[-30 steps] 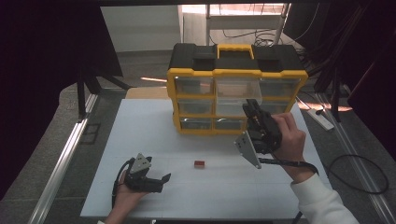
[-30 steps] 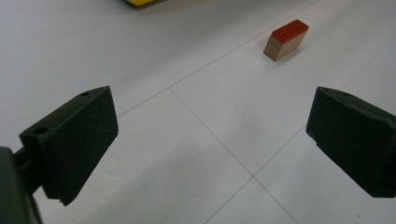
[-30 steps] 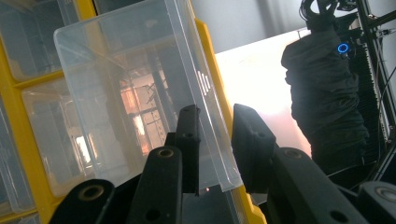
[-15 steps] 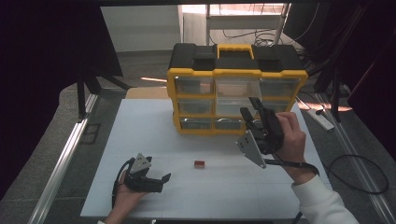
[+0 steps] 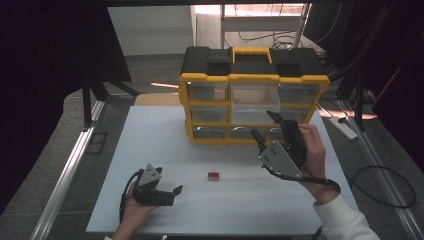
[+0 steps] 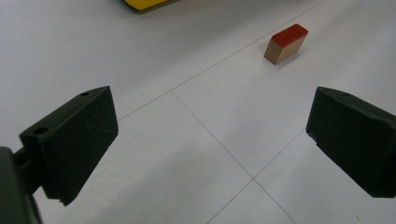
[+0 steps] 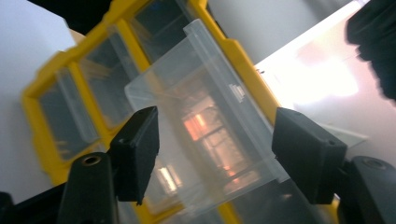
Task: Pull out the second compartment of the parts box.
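Clear plastic: my right tool (image 5: 264,126) stands at a see-through drawer (image 7: 205,116) that juts out of the yellow organiser (image 5: 252,78), low in its front toward the right side.
Right tool state: jaws have just been spreading; the drawer sits between them in the right gripper view, but the pads stand off its walls, so I am pinching nothing.
Left tool state: my left tool (image 5: 167,192) rests on the counter (image 5: 150,135) at about 7 o'clock, jaws spread wide and empty.
Drawer handling: I judge it light, thin-walled and stiff, with smooth, slippery faces; a hard squeeze could flex or crack it, and it could bind if pushed crooked.
Where to take hold: by the front lip or across the two side walls near the front, squarely, so that it slides straight in its slot.
Block: a small wooden block with a red top (image 6: 286,43) lies on the counter between my two tools, at 1 o'clock from the left jaws, apart from both.
In the way: neighbouring drawers sit close on either side, leaving little room for my jaws; nothing lies between the left tool and the block.
Behind: cables and a power strip (image 5: 343,127) lie off the counter at 2 o'clock.
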`<state>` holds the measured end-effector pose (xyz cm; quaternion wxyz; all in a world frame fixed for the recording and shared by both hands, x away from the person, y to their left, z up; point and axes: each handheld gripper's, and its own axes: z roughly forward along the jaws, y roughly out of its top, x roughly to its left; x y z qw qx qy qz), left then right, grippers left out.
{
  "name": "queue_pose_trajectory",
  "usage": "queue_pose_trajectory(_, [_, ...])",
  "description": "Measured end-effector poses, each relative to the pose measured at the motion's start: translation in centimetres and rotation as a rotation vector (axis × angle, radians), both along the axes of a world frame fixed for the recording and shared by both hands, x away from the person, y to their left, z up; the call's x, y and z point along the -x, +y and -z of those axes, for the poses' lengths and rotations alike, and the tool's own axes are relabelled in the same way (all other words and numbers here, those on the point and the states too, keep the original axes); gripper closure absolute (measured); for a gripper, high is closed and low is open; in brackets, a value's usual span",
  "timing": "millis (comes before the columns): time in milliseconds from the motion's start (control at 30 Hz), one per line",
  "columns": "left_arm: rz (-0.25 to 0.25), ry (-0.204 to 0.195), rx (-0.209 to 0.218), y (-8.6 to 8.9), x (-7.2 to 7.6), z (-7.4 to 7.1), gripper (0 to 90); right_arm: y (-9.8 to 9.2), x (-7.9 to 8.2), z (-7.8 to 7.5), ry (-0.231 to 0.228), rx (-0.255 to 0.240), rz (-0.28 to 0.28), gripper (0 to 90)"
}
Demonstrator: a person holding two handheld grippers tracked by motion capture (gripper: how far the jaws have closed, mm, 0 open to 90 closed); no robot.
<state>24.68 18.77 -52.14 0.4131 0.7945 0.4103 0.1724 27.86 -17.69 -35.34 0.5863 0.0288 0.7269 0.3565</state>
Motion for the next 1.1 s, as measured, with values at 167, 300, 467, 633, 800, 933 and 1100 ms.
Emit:
queue_pose_trajectory(167, [0.0, -0.007, -0.001, 0.0, 0.0, 0.0, 2.2, -0.5, 0.1, 0.2, 0.091, -0.067, -0.034, 31.0])
queue_pose_trajectory(300, [-0.001, -0.009, -0.001, 0.0, 0.0, -0.1, 2.2, -1.0, 0.1, 0.4, 0.158, -0.139, -0.057, 30.0])
queue_pose_trajectory(467, [0.001, -0.013, 0.001, 0.0, 0.0, -0.1, 2.2, -1.7, -0.1, 1.0, 0.257, -0.219, -0.083, 29.1])
queue_pose_trajectory(633, [0.001, -0.02, 0.005, 0.2, 0.1, -0.1, 2.2, -2.3, -0.6, 1.9, 0.362, -0.274, -0.112, 28.1])
queue_pose_trajectory(800, [-0.001, -0.026, 0.01, 0.3, 0.1, -0.1, 2.2, -2.8, -1.1, 2.9, 0.436, -0.309, -0.116, 27.7])
queue_pose_trajectory(933, [0.0, -0.03, 0.01, 0.3, 0.2, -0.1, 2.2, -3.0, -1.5, 3.5, 0.498, -0.345, -0.132, 27.4])
queue_pose_trajectory(1100, [-0.004, -0.034, 0.014, 0.4, 0.3, -0.1, 2.2, -3.2, -1.9, 4.1, 0.556, -0.375, -0.144, 27.3])
